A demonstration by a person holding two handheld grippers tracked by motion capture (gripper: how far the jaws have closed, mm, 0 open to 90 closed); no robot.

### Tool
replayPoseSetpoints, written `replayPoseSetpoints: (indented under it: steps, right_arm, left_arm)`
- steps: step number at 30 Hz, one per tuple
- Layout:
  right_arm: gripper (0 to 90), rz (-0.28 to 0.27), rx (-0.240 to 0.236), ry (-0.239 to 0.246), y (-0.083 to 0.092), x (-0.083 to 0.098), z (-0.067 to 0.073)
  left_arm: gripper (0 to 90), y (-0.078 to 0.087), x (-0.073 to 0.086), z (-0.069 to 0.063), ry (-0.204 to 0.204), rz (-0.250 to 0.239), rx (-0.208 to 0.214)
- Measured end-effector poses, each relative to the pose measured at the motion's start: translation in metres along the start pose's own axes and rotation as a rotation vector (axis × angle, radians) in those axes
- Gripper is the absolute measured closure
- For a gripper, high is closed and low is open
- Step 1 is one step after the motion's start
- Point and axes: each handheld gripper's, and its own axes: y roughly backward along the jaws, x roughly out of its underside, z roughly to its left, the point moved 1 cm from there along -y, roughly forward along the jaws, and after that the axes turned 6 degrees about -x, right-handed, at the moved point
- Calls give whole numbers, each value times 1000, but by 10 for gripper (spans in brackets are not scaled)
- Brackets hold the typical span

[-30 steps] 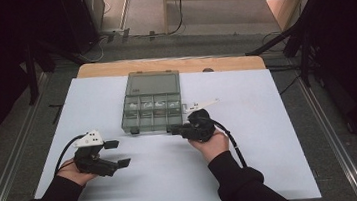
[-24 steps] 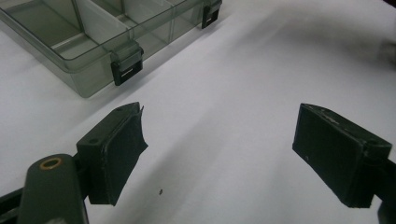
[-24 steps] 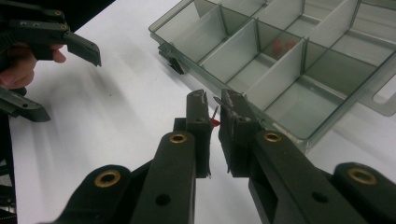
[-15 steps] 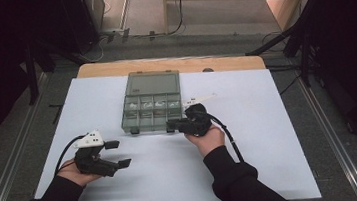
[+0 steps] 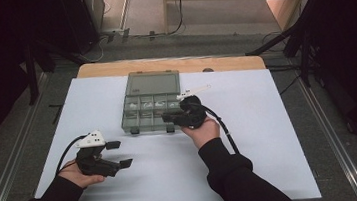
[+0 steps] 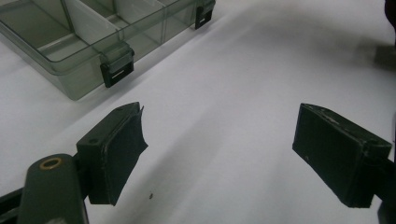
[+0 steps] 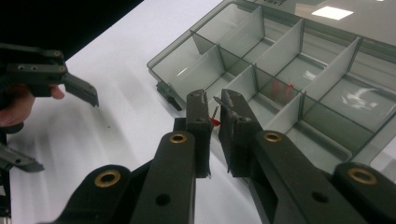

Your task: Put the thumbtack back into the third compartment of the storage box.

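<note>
- A clear box with many small slots sits in the middle of the white table, lid open and lying flat on the far side.
- The right gripper is squeezed almost shut on a tiny red pin with a thin metal tip. It holds the pin just over the near edge of the box.
- Some far slots hold small bits: a red one in one slot and pale ones in a slot to its right. The near left slots look empty.
- My guess: a few bits are sorted, and this pin has to go in a slot next. I cannot tell which slot it is for.
- The right hand reaches out from the near side. Its gripper points left along the near edge of the box.
- The left gripper is wide open and holds nothing. It sits low over bare table, near and left of the box.
- The left hand rests at the near left, and its gripper points right toward the box latch.
</note>
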Motion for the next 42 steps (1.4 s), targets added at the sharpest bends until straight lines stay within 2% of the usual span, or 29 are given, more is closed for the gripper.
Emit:
replayPoseSetpoints:
  steps: [4,7,10,16,17,21,29,39,42]
  right_arm:
    - [840,1,7,-1,-4,-5,-2]
    - [840,-3,10,-9,-6,-9,-5]
    - [841,-9,14,-10,-9,-12,-8]
    - [840,-5,35,0,-17,-16,-13]
    - [840,-7,33,-12,-18,-17,-14]
    - [840,-18,49,-25,-22,-20,-20]
    - [839,-22,60,-29,-31,-27,-29]
    - [835,-20,76,-54,-43,-27,-39]
    - [833,-19,87,-40,-47,-28,-41]
  left_arm:
    - [157,0,-1,0,2,-8,-6]
    - [157,0,-1,0,1,5,-16]
    - [157,0,0,0,-23,9,-24]
    - [157,1,-2,0,-22,5,-27]
    - [157,2,-2,0,-27,5,-31]
    - [157,3,-3,2,-16,-7,-25]
    - [158,1,-3,-1,-17,3,1]
    - [159,2,-3,0,-16,-1,-13]
    - [159,2,-3,1,-16,-1,-16]
